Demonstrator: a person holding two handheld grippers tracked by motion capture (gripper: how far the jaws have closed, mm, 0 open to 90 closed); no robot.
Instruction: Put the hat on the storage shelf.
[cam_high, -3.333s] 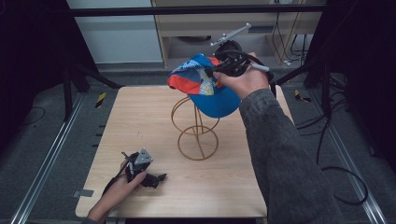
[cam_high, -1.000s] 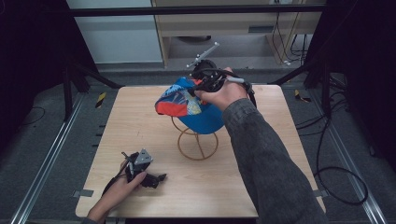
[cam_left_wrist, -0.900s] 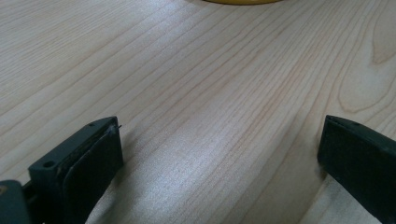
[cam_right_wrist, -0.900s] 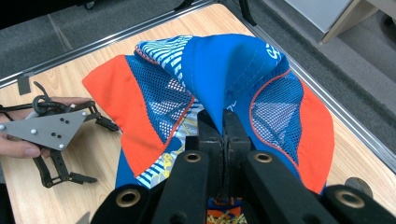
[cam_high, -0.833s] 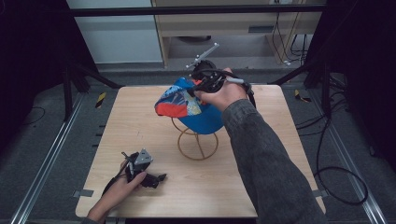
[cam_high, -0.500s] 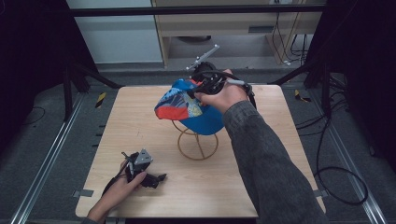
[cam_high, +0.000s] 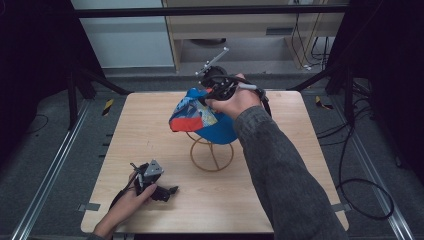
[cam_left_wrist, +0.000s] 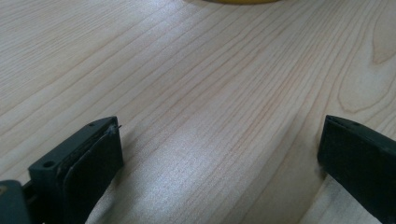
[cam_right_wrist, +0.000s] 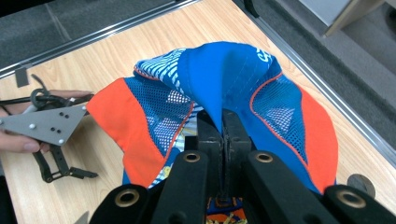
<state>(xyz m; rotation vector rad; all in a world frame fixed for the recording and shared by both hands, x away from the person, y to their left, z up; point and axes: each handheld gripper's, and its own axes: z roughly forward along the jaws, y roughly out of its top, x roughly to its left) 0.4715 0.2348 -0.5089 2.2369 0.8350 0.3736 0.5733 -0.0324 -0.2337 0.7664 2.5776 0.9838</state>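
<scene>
The right tongs (cam_high: 212, 92) are held above the far middle of the counter (cam_high: 300, 165), and their jaws are pressed together on a fold of a cap (cam_high: 200, 117). In the right gripper view the two black jaws meet with a ridge of the cap's blue cloth (cam_right_wrist: 224, 79) nipped between them, and the rest of the cap spreads away from that pinch on both sides: blue mesh panels edged in orange, with a striped patch at the far left. The cap therefore hangs directly in front of and below the right tongs, draped over the top of a gold wire stand (cam_high: 211, 152) (whether it rests its weight on the wire or only brushes it, I cannot tell). The stand's round base sits on the counter near the centre.

The left tongs (cam_high: 167, 191) lie low at the near left of the counter, held by the left hand (cam_high: 125, 205), well apart from the cap and stand. In the left gripper view their jaws are spread wide, with bare wood grain between them and a sliver of the stand's yellow rim (cam_left_wrist: 238, 1) at the top edge.
</scene>
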